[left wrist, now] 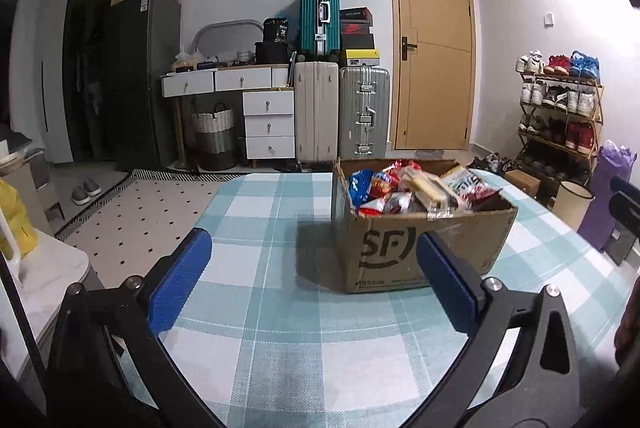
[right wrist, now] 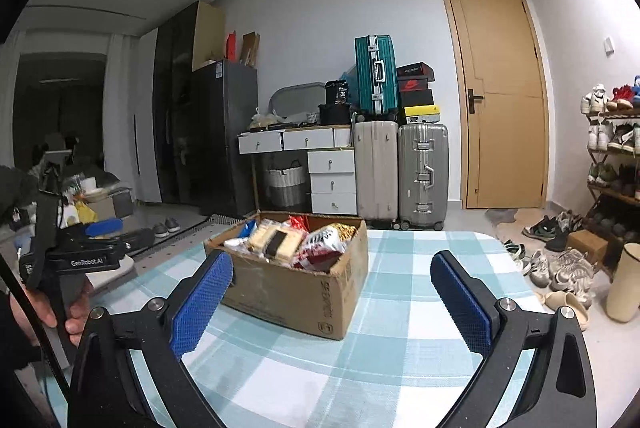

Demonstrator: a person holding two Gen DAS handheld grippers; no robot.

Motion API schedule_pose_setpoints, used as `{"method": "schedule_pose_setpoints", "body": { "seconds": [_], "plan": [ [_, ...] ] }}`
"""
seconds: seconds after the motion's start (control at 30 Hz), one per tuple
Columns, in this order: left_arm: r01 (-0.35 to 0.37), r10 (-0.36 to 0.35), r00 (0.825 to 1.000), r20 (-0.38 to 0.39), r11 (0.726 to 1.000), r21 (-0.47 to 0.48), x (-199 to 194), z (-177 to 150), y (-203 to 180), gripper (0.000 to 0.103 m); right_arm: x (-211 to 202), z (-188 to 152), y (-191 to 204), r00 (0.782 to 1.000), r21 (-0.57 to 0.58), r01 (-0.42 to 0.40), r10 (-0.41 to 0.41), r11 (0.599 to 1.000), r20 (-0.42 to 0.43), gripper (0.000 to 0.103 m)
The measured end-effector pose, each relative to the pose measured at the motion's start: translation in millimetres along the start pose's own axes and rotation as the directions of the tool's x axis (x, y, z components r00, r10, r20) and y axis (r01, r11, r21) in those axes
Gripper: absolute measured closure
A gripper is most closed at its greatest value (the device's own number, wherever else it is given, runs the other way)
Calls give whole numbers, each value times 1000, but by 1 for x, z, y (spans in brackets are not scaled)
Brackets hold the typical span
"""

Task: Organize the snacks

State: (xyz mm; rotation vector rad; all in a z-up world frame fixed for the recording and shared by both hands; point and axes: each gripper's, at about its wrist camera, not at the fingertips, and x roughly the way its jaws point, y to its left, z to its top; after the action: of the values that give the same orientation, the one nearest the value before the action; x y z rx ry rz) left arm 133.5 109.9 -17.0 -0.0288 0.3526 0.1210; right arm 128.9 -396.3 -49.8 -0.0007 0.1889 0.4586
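Observation:
An open cardboard box [left wrist: 420, 248] printed with "SF" stands on a table under a blue-and-white checked cloth [left wrist: 272, 308]. It is packed with several snack packets [left wrist: 416, 192] in red, blue, white and yellow wrappers. My left gripper [left wrist: 312, 244] is open and empty, just short of the box, which sits ahead and to the right. In the right wrist view the same box [right wrist: 296, 292] and its snacks [right wrist: 296, 240] lie ahead and slightly left. My right gripper [right wrist: 330, 262] is open with nothing between its blue pads [right wrist: 200, 304]. A hand [right wrist: 78, 320] holds the left gripper at the far left.
Behind the table stand a white drawer unit [left wrist: 268, 124], three suitcases [left wrist: 362, 112], a wooden door [left wrist: 434, 44] and a dark fridge [left wrist: 136, 80]. A shoe rack [left wrist: 560, 108], a cream bin [left wrist: 572, 204] and loose shoes [right wrist: 560, 268] are to the right.

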Motion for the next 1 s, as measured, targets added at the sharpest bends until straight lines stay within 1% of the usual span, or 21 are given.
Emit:
{"method": "schedule_pose_setpoints", "body": {
  "seconds": [0.07, 0.23, 0.27, 0.3, 0.33, 0.43, 0.53, 0.57, 0.73, 0.93, 1.0],
  "plan": [
    [5, -4, 1000, 4, 1000, -8, 4, -7, 0, 1, 1, -1, -2, 1000, -8, 2, -2, 1000, 1, 2],
    [-13, 13, 1000, 19, 1000, -3, 12, -25, -2, 1, 5, -17, 0, 999, -43, 32, -32, 999, 3, 2],
    [-21, 21, 1000, 3, 1000, 5, 16, -28, -3, 1, 6, -20, -1, 999, -41, 32, -32, 999, 1, 2],
    [-23, 23, 1000, -1, 1000, 7, 17, -29, -3, 1, 8, -25, -2, 999, -36, 31, -31, 999, -7, 2],
    [-26, 26, 1000, 8, 1000, 8, 17, -31, -4, 1, 12, -27, -4, 999, -26, 32, -33, 999, -35, 2],
    [-5, 5, 1000, 29, 1000, 17, 17, -35, -4, 1, 18, -30, -7, 998, -15, 30, -31, 999, -53, 2],
    [-5, 5, 1000, 28, 1000, 6, 19, -37, -4, 1, 30, -34, -4, 994, -37, 36, -40, 999, -103, 2],
    [-5, 5, 1000, 28, 1000, 2, 20, -39, -4, 1, 31, -33, -3, 994, -39, 30, -34, 999, -108, 2],
    [8, -8, 999, 31, 1000, -1, 23, -43, -8, 1, 35, -32, -4, 994, -36, 35, -39, 999, -102, 2],
    [11, -11, 999, 36, 1000, 3, 23, -41, -6, 1, 32, -32, -4, 994, -35, 39, -42, 999, -105, 1],
    [22, -23, 999, 36, 1000, 4, 25, -42, -6, 1, 29, -31, -4, 993, -34, 41, -44, 999, -105, 1]
  ]
}}
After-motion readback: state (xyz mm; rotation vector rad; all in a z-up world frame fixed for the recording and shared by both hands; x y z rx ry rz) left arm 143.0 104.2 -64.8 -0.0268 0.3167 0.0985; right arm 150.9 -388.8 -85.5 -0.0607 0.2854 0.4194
